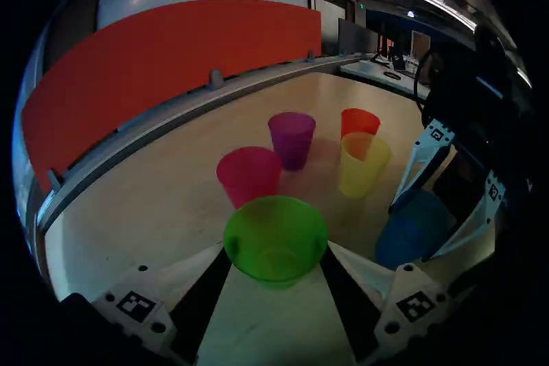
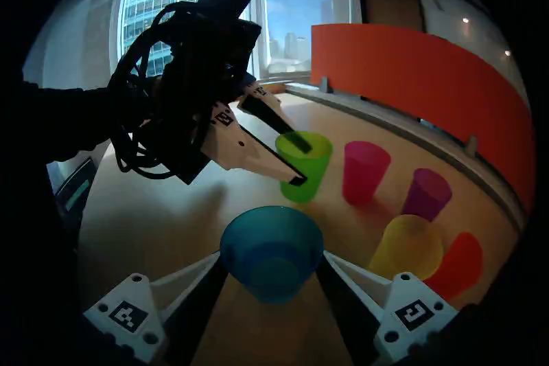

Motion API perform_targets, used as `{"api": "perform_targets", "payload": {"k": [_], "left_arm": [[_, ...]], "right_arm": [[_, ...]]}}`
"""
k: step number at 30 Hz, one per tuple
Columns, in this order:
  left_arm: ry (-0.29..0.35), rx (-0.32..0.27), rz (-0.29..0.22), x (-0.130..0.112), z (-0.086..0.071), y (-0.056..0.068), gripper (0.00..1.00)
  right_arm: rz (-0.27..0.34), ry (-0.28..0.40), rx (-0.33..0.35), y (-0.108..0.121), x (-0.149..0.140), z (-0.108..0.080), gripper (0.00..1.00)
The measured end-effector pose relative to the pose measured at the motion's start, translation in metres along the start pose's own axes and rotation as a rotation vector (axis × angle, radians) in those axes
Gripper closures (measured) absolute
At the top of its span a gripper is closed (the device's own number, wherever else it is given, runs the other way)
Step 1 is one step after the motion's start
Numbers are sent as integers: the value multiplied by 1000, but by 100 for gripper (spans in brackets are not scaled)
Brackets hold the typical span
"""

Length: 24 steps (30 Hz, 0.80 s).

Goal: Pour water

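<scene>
Left gripper (image 1: 276,248): fingers clamped on either side of the green cup (image 1: 276,225).
Green cup: translucent plastic, tapered, upright, just in front of the pink cup (image 1: 248,174).
Right gripper (image 2: 272,256): jaws pressed onto the blue cup (image 2: 272,246).
Blue cup: translucent, upright, near the green one.
Contents: can't tell.

A light wooden table (image 1: 151,208) carries four upright plastic cups grouped together: a pink cup (image 1: 248,174), purple cup (image 1: 291,138), yellow cup (image 1: 362,163) and orange cup (image 1: 359,122).
</scene>
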<state>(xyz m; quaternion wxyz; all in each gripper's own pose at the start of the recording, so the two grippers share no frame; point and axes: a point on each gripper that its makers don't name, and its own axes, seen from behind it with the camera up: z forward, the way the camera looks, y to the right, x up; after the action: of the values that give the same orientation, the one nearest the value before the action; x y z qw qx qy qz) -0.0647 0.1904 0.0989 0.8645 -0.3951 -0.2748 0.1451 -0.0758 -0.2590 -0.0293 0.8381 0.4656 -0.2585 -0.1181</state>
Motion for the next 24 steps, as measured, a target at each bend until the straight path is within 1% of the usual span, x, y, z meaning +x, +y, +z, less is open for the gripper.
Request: {"api": "perform_targets", "payload": {"k": [4,10,14,20,24], "left_arm": [[18,4,-1,4,-9,3,15],[58,18,4,15,-26,8,15],[84,29,5,22,-40,11,14],[127,40,-6,32,-60,14,15],[156,46,-9,38,-74,17,15]], "right_arm": [[3,14,-6,-1,8,-7,11],[4,38,-20,-3,20,-21,11],[2,58,-29,-6,27,-33,11],[1,89,-47,-9,37,-53,11],[9,113,-53,-13,44,-66,11]]}}
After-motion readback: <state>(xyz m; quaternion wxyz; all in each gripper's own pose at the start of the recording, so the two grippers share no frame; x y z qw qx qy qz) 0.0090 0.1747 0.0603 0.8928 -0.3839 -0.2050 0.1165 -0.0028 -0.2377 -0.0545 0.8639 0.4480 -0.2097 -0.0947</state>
